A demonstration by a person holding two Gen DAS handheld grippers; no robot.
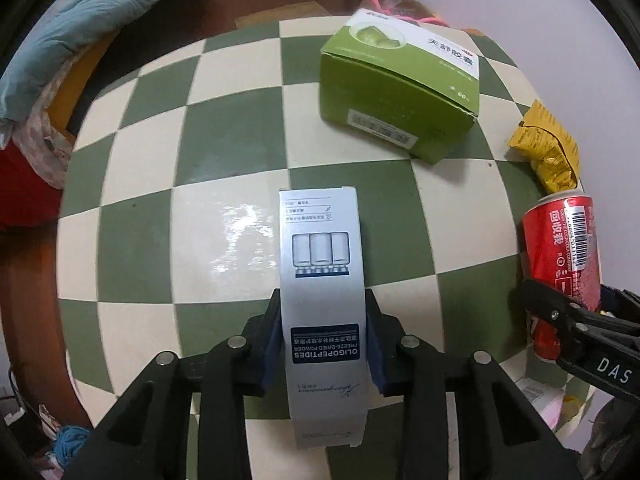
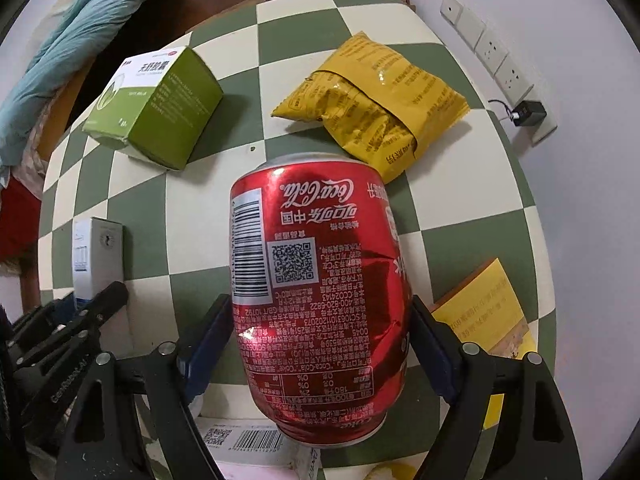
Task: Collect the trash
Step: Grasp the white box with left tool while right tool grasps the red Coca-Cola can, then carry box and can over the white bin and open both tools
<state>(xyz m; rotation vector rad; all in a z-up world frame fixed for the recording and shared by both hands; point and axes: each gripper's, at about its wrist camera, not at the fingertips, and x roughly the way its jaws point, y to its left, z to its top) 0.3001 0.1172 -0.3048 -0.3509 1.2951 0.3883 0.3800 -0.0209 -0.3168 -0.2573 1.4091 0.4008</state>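
My left gripper (image 1: 323, 304) is shut on a narrow white carton (image 1: 320, 248) printed with three vials, over the green-and-cream checked table (image 1: 224, 128); the right wrist view shows the same carton (image 2: 96, 252) at far left. A dented red cola can (image 2: 320, 288) stands on end between the blue pads of my right gripper (image 2: 320, 320); both pads press its sides. In the left wrist view the can (image 1: 560, 240) sits at the table's right edge, with a right fingertip (image 1: 556, 308) against it.
A green cardboard box (image 2: 156, 108) lies at the back left and a crumpled yellow snack bag (image 2: 380, 108) behind the can. A yellow paper (image 2: 484, 308) lies right of the can, a barcoded white pack (image 2: 248, 436) below it. Wall sockets (image 2: 496, 56) are right; blue bedding (image 1: 80, 28) lies left.
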